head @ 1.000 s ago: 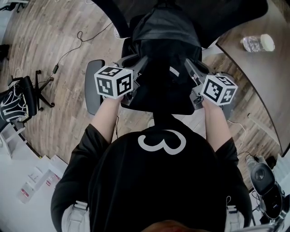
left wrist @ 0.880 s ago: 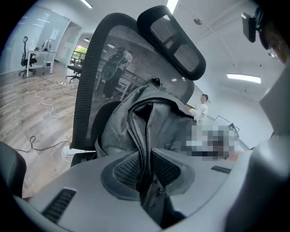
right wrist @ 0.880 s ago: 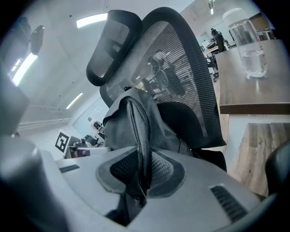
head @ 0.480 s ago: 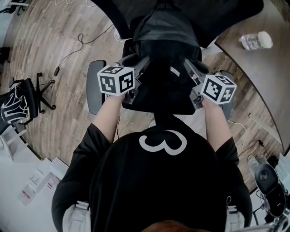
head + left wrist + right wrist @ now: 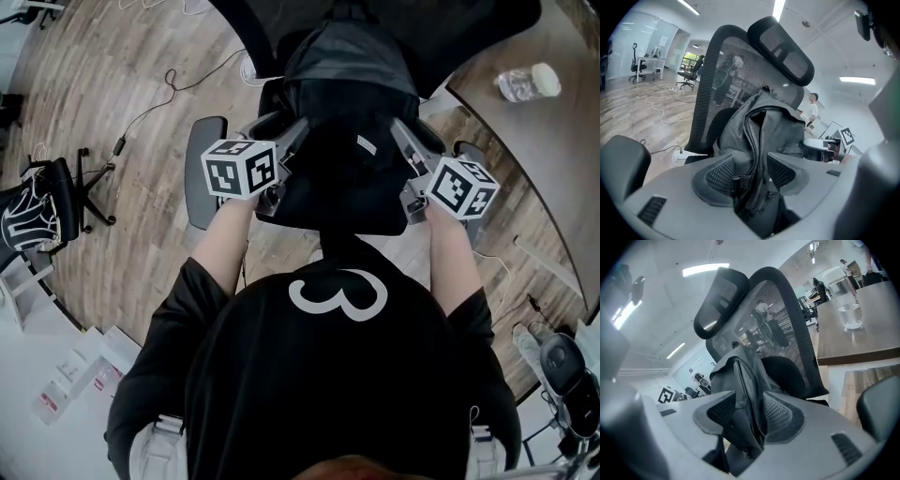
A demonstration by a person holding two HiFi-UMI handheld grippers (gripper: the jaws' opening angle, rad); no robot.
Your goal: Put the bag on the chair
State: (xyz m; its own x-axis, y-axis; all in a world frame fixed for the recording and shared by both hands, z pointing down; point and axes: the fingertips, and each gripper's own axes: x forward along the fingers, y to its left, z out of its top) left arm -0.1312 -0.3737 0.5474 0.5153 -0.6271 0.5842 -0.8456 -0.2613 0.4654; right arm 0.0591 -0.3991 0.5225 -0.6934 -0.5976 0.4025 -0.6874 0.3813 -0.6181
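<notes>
Bag [image 5: 347, 84] on chair [image 5: 204, 178]; left gripper [image 5: 750, 173], right gripper [image 5: 749, 411] just spreading, fabric seemingly loose between jaws

Head cam is looking steeply down on the chair [image 5: 469, 37] from above. Both gripper cams are sitting close, facing its backrest from either side and sharing the bag [image 5: 778, 131].

Chair [image 5: 478, 33] top past upper edge; seat beneath the bag [image 5: 347, 84]
</notes>
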